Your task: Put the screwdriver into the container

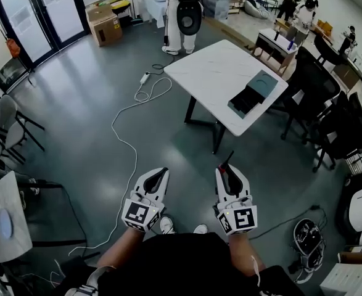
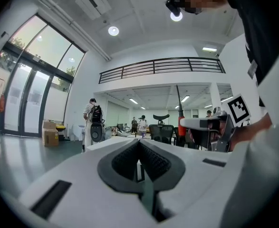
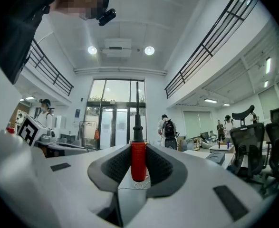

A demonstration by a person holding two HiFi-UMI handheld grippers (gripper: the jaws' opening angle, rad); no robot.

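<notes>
The table (image 1: 211, 73) stands far ahead, with the container (image 1: 255, 91) on its right part. Close by, the left gripper (image 1: 158, 174) is left of the right gripper (image 1: 227, 172). The screwdriver (image 3: 138, 158) stands between the right one's jaws. A cable (image 1: 128, 143) lies left of the table.

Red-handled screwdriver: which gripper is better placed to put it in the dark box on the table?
Right. The right gripper clamps the red-handled screwdriver; the left gripper is shut and empty. The dark teal box sits on the white table ahead, toward the right gripper's side.
</notes>
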